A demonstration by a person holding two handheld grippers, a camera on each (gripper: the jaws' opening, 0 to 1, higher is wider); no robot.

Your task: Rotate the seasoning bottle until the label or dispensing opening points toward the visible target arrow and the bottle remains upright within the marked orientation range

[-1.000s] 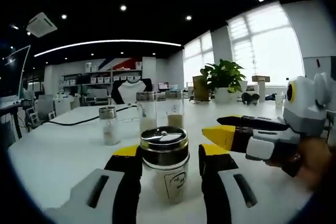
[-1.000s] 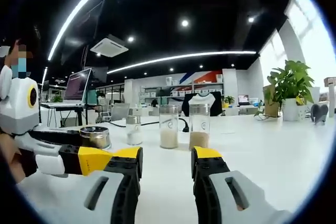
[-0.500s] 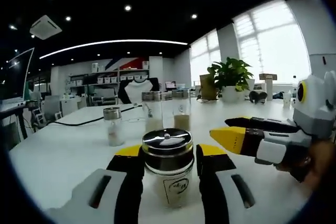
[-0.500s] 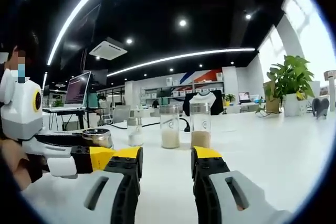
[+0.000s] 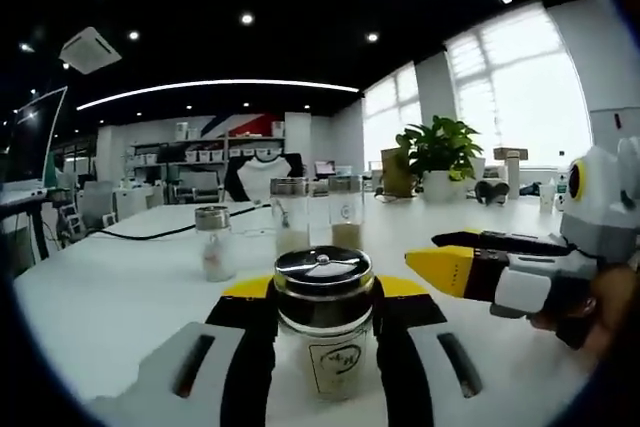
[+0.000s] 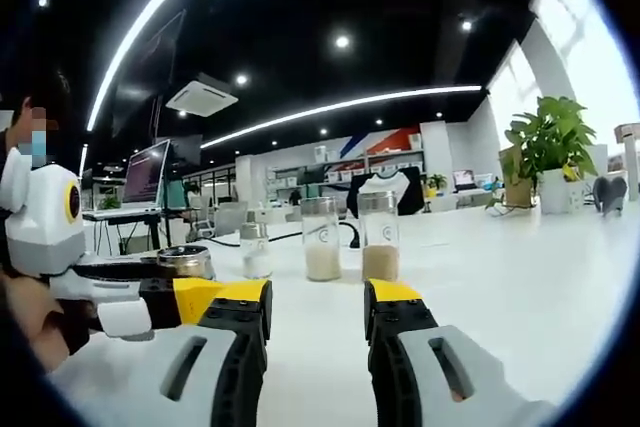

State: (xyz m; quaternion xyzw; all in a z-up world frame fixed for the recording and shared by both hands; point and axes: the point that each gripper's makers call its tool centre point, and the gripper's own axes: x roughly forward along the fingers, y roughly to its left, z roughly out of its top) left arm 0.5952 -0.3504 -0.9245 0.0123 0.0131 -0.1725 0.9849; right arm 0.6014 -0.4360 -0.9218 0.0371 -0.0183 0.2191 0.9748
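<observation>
Since the last frame, what I see:
Left gripper (image 5: 324, 319): my jaws have closed in from a loose straddle to clamp the seasoning bottle (image 5: 325, 335), upright on the white table (image 5: 120, 297).
Right gripper (image 6: 316, 309): jaws parted, holding nothing, unchanged.
Other jars: three stand beyond, unmoved.

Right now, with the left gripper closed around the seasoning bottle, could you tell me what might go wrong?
The left gripper clamps the seasoning bottle just under its metal lid; twisting there might tip the bottle. The open right gripper hovers close beside it and could bump it. I see no target arrow, so alignment may be misjudged.
</observation>
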